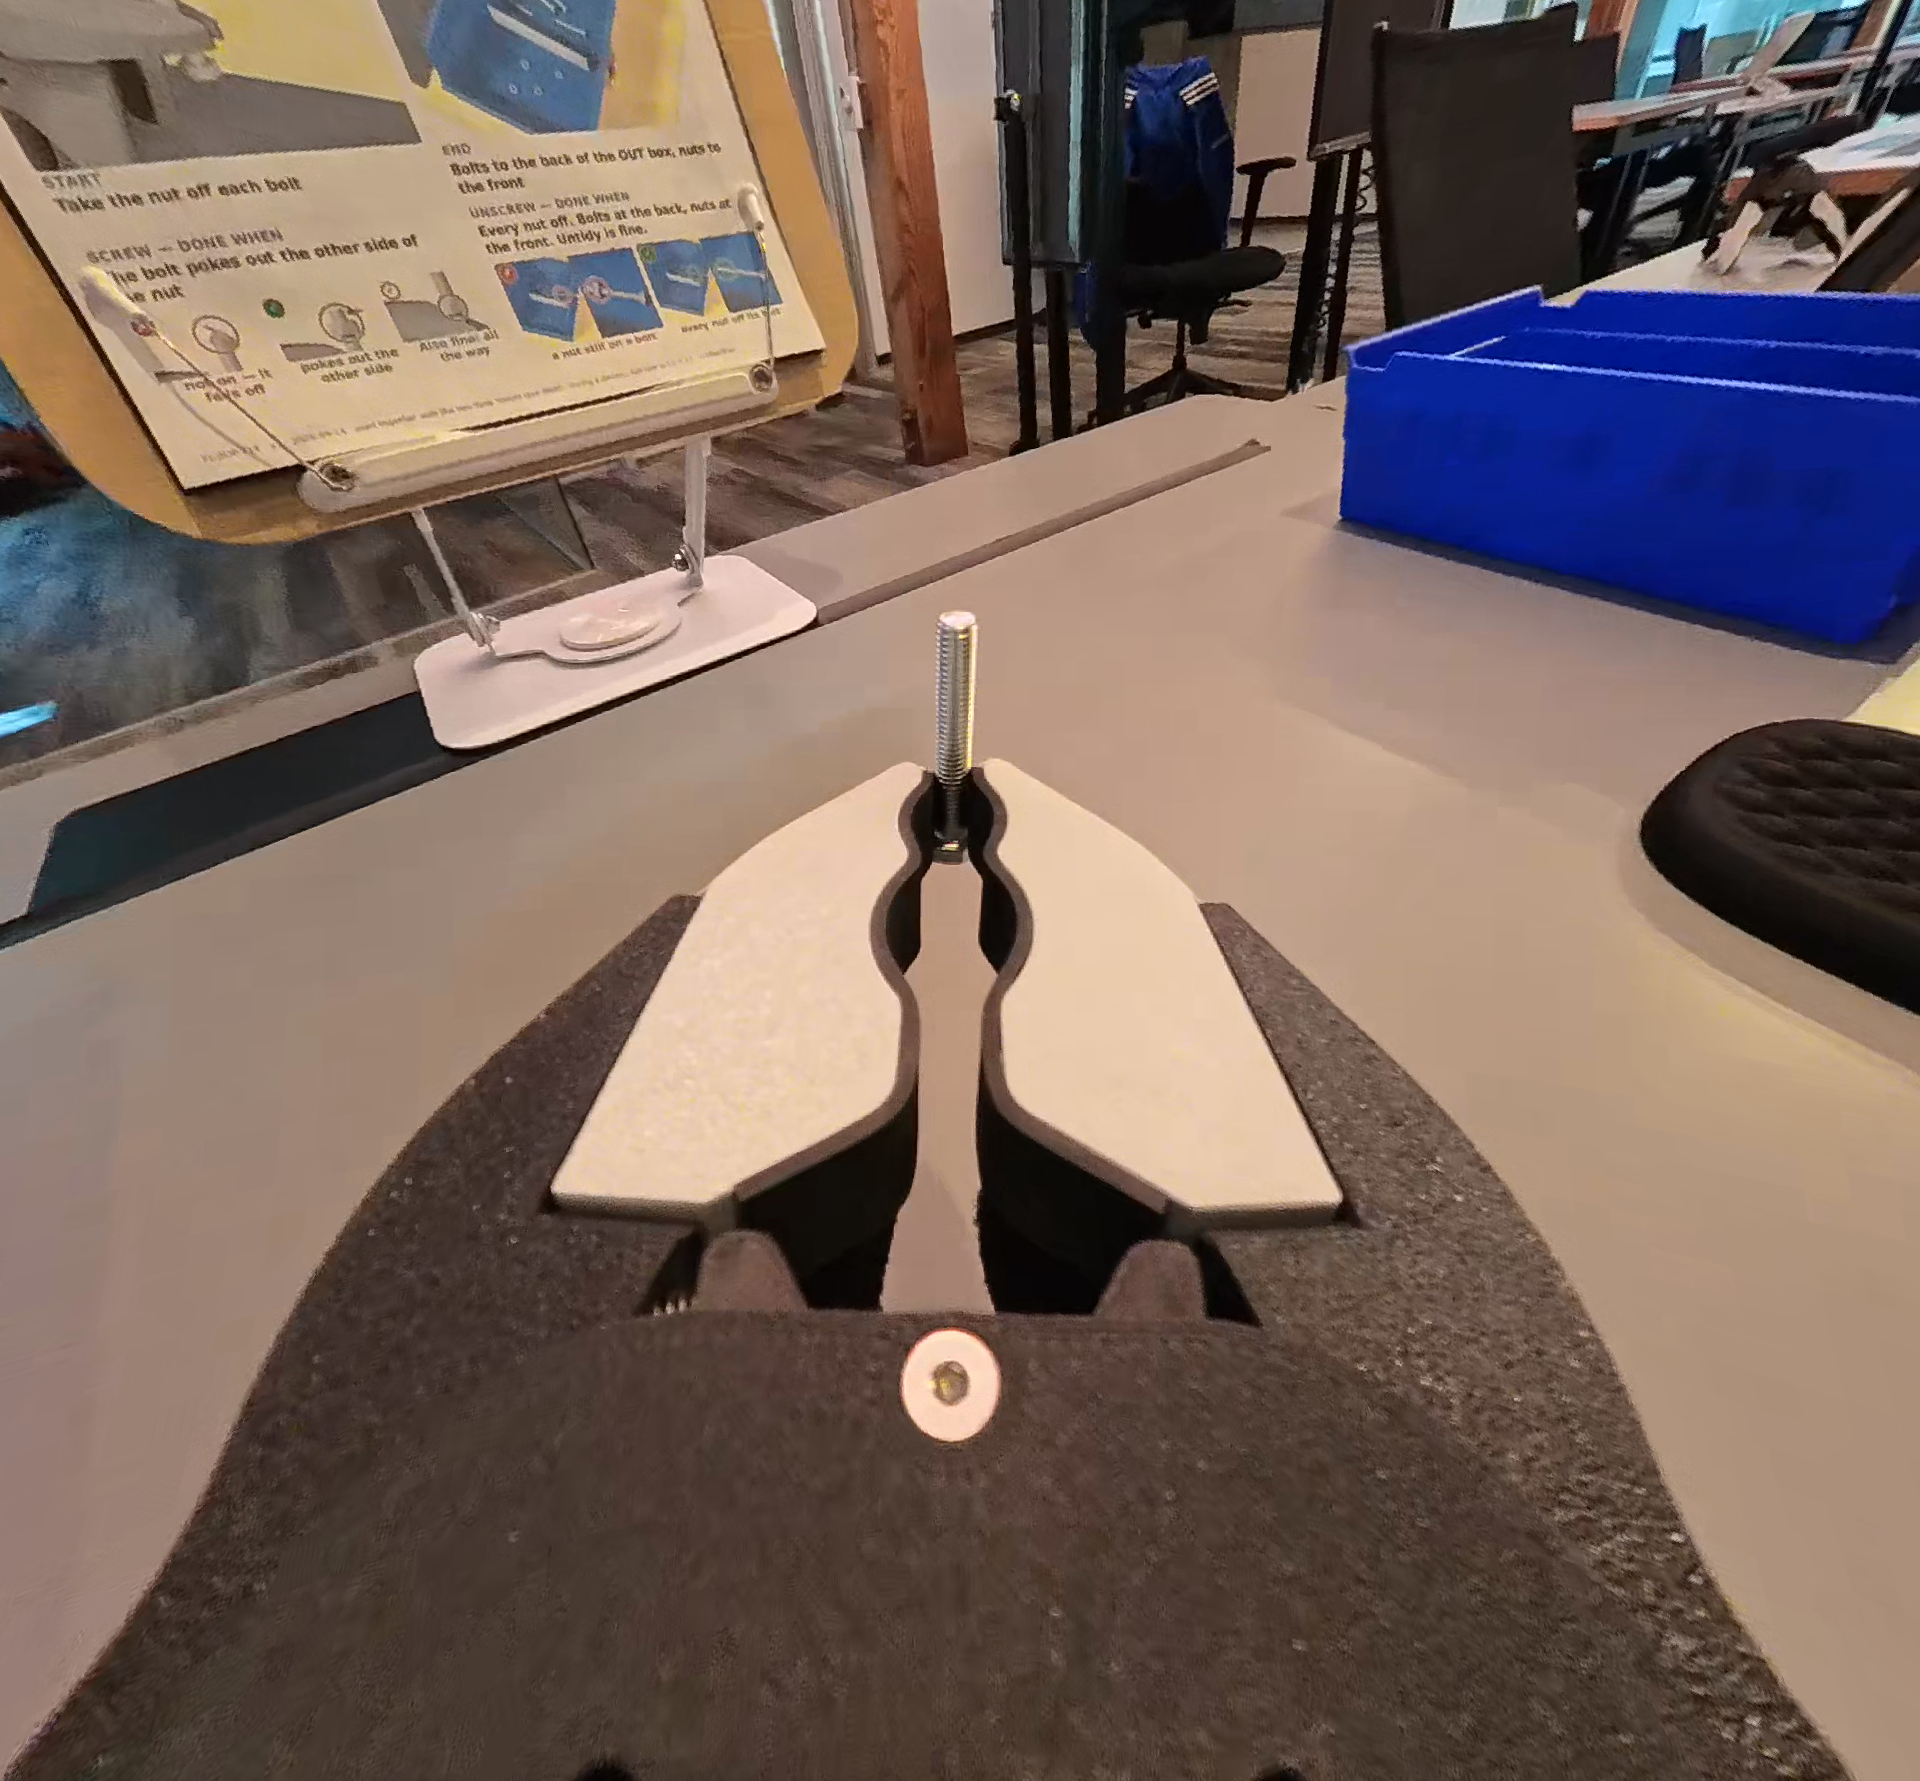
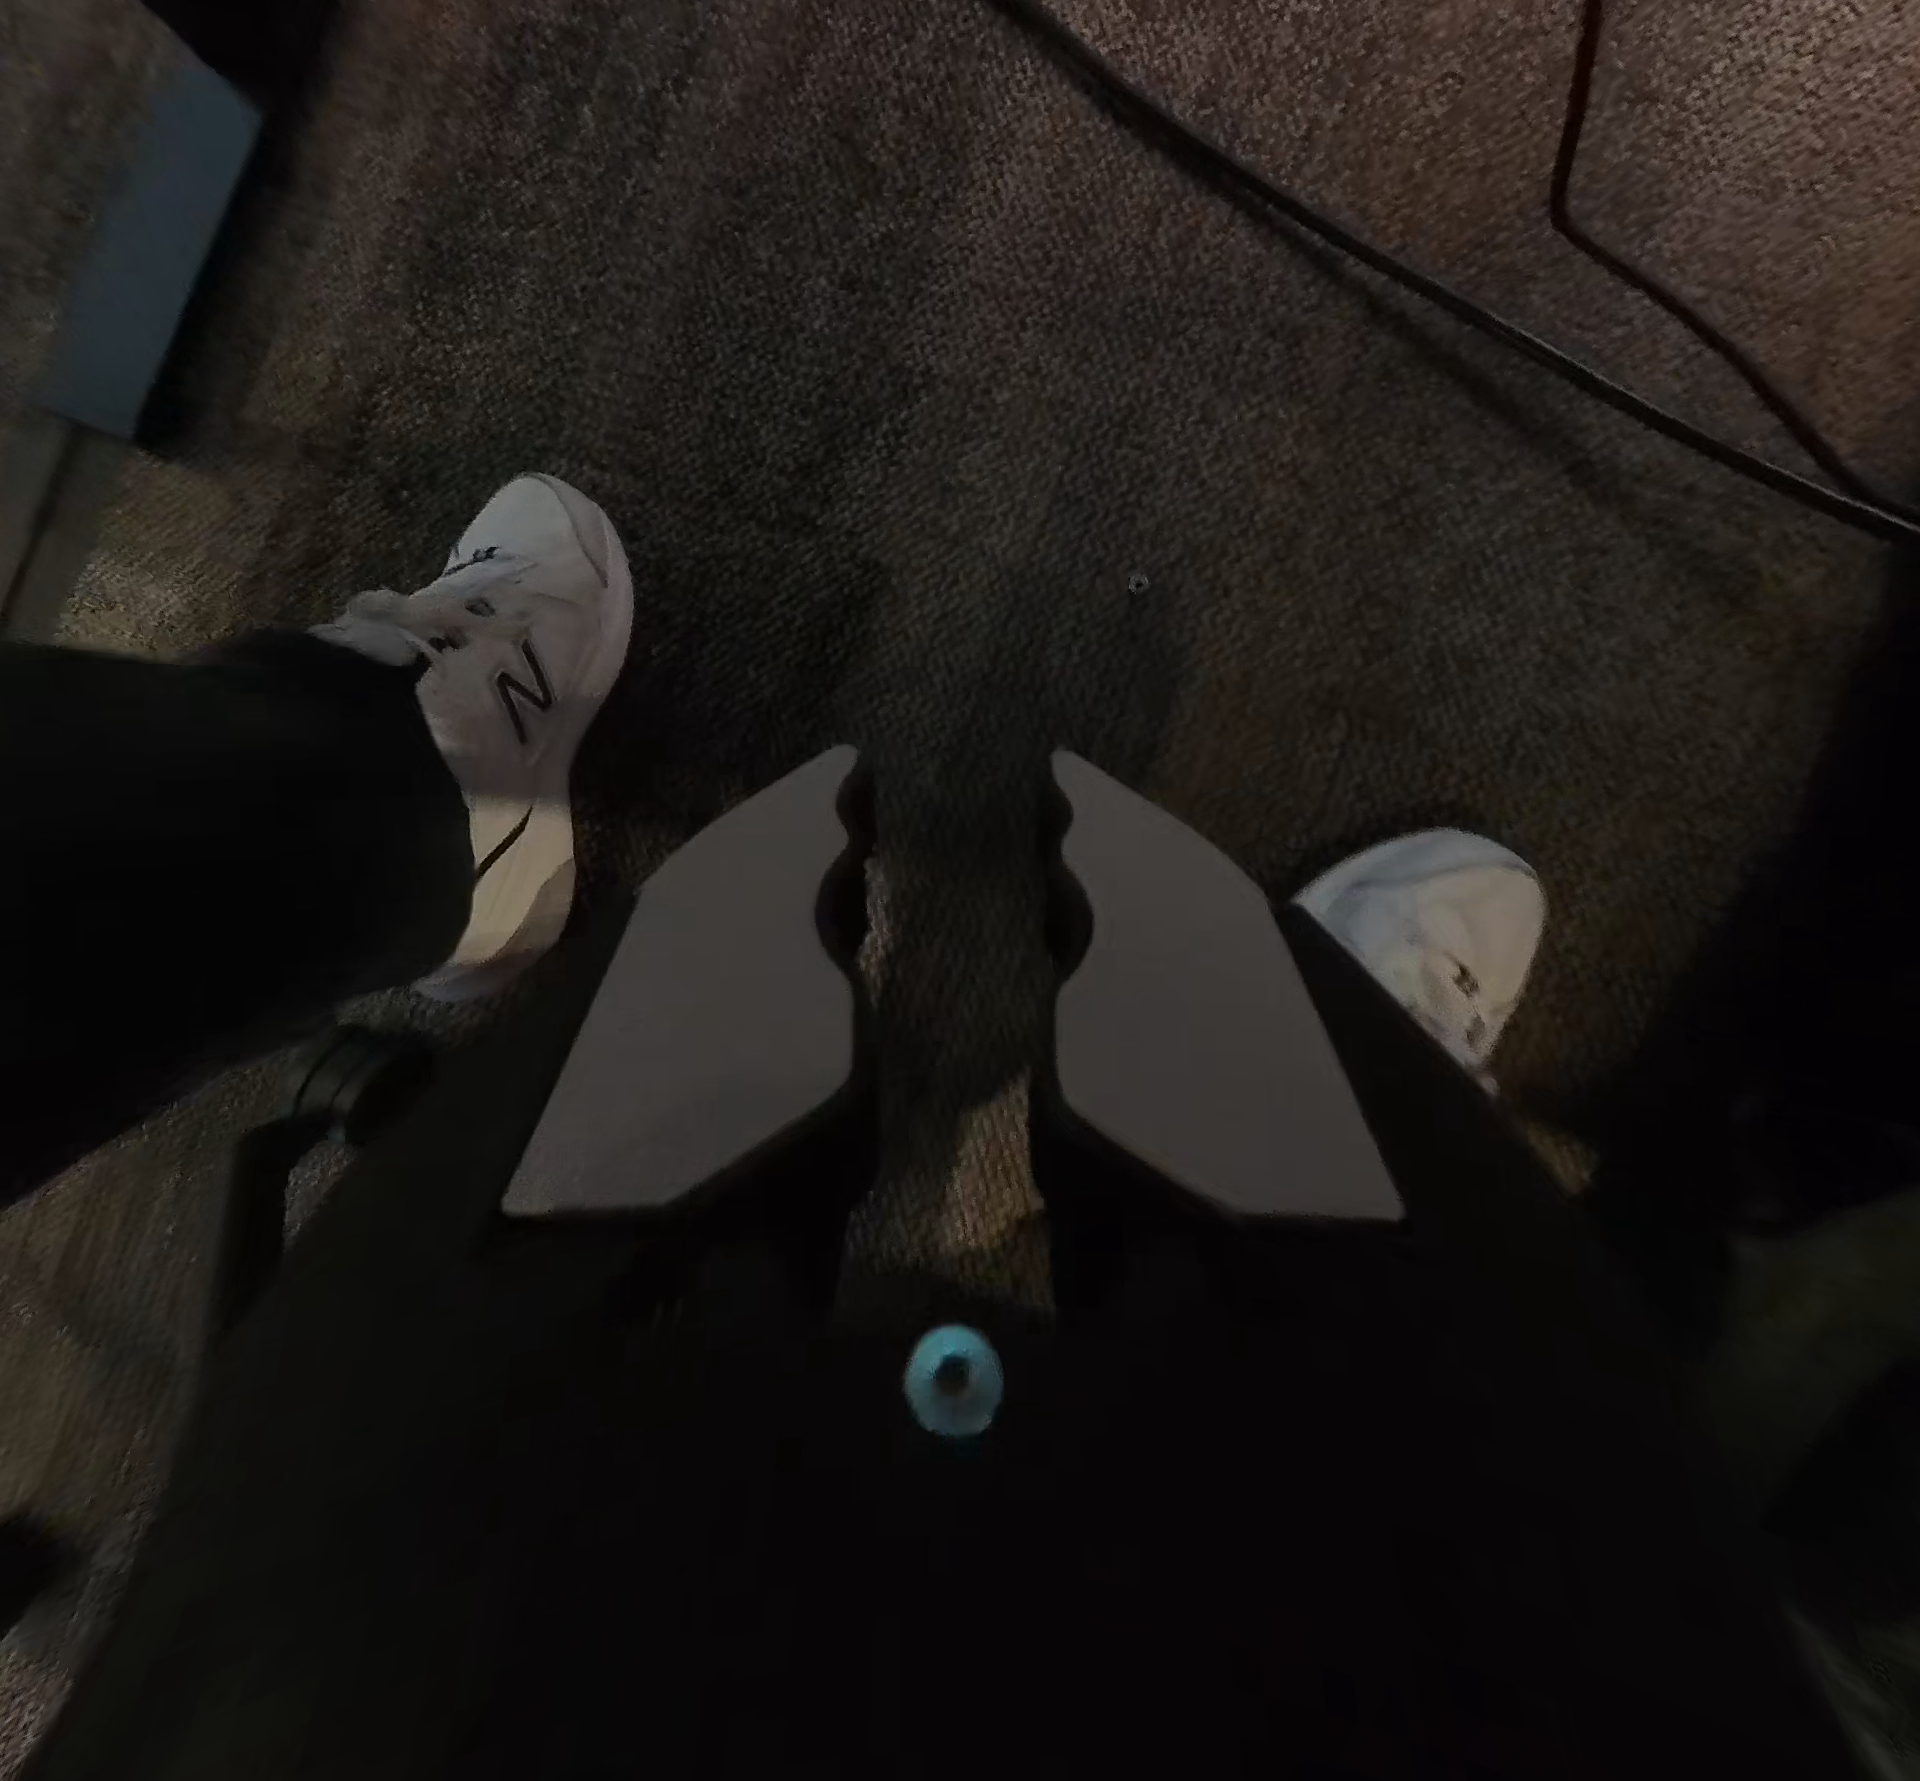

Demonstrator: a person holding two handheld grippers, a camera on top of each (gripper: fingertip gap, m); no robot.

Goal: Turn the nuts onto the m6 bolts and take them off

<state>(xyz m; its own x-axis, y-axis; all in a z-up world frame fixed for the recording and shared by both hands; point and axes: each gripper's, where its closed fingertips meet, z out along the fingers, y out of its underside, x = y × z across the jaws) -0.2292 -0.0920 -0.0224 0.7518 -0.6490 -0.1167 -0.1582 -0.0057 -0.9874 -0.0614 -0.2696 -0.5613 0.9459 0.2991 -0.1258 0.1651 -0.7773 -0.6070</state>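
The grey table [image 1: 1299, 692] fills the left wrist view, and the right wrist view looks down on a dim brown carpet [image 2: 935, 329]. On the far right of the table stands a blue bin [image 1: 1621, 484] with dividers inside. At the far left edge, a stand [image 1: 613, 640] holds an instruction sheet [image 1: 395, 173]. A black padded rest [image 1: 1808, 848] lies at the right edge. On the carpet are two white shoes [image 2: 540, 651] of a person, and a black cable [image 2: 1247, 183] runs across. The left gripper [image 1: 953, 801] has its jaws closed on the head end of a bolt [image 1: 955, 692], which points forward past the tips over the table. The right gripper [image 2: 953, 796] holds nothing, its jaws stand apart above the carpet. A small nut [image 2: 1139, 581] lies on the carpet, ahead of the right gripper and apart from it.
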